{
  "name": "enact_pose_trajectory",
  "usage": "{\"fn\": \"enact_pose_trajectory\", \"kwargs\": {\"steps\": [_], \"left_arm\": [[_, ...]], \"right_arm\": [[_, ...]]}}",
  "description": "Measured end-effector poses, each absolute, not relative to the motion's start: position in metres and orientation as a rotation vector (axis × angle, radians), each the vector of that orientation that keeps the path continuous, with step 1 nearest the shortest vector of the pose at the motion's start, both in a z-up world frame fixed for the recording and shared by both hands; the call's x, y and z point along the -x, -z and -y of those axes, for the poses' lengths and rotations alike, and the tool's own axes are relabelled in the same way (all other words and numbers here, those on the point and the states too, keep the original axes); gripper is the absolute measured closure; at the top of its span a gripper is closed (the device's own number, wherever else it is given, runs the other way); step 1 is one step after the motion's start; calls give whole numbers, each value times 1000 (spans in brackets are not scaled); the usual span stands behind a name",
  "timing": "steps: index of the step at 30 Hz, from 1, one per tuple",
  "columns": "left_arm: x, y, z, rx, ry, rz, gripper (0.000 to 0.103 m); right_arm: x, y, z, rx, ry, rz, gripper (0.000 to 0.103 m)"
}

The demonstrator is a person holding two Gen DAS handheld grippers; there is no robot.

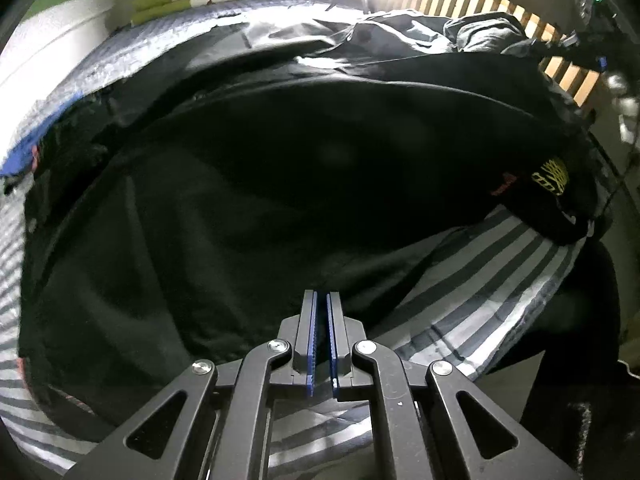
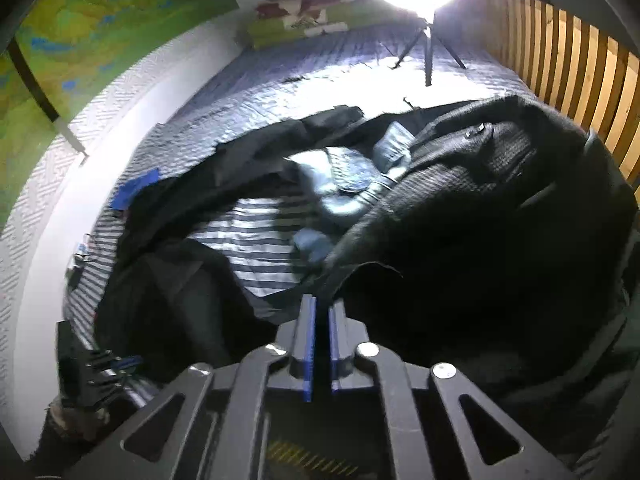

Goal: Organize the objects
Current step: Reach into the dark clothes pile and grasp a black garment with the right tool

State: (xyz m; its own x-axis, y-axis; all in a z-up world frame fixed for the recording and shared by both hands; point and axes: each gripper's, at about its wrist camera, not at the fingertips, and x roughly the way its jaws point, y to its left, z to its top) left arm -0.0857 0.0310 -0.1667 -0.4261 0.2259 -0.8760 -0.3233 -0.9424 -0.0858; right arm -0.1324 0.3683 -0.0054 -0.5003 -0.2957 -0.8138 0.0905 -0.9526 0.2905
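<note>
A large black garment (image 1: 280, 160) with a yellow print (image 1: 554, 178) lies spread over the striped bedding (image 1: 480, 280). My left gripper (image 1: 322, 294) is shut, its blue pads almost together, with the tips at the garment's near hem. I cannot see any fabric between the pads. In the right wrist view a bulky black knit garment (image 2: 460, 220) fills the right side. A fold of its edge runs down to my right gripper (image 2: 322, 300), which is shut on that edge. Blue jeans (image 2: 348, 184) lie crumpled beyond it.
Another dark garment (image 2: 180, 300) lies at the left on the striped cover (image 2: 256, 248). A bright lamp on a tripod (image 2: 428, 52) stands on the bed's far end. Wooden slats (image 2: 580, 80) line the right side, a white wall (image 2: 80, 200) the left, and folded green bedding (image 2: 288, 28) sits at the back.
</note>
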Motion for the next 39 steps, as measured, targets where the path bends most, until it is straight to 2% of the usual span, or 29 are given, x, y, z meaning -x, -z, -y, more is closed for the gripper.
{"fn": "enact_pose_trajectory", "kwargs": {"steps": [4,7,10,12,14,16,18,20,24,27,31,33,35,39], "left_arm": [[87,146,-48,1392,-2420,-230,99],[92,134,-54,1356,-2425,-230,99],[99,132,-56,1362,-2432,-219,99],[103,136,-54,1386,-2440,-215,99],[106,141,-52,1417,-2437,-204,99],[104,144,-49,1427,-2435,-206,99],[100,145,-46,1426,-2435,-222,99],[101,146,-41,1434,-2437,-218,99],[114,150,-28,1460,-2460,-164,98],[130,144,-19,1441,-2481,-90,98],[148,134,-12,1399,-2492,-7,97],[159,130,-8,1377,-2510,9,97],[167,126,-2,1351,-2517,29,97],[177,125,7,1306,-2518,58,89]], "right_arm": [[109,-39,-363,-1320,2496,448,99],[104,-71,-365,-1295,2464,623,99],[123,-87,-365,-1296,2495,705,95],[155,-83,-363,-1341,2627,638,94],[205,-61,-364,-1474,2821,395,86],[239,-34,-380,-1639,2851,283,86],[240,-16,-412,-1672,2810,484,86],[217,-8,-439,-1567,2694,684,82],[170,-1,-445,-1422,2573,735,80],[152,-7,-414,-1308,2482,616,78],[162,-1,-342,-1339,2521,241,69],[183,17,-328,-1454,2492,238,65],[210,44,-321,-1736,2477,123,66],[235,14,-313,-1613,2471,173,65]]}}
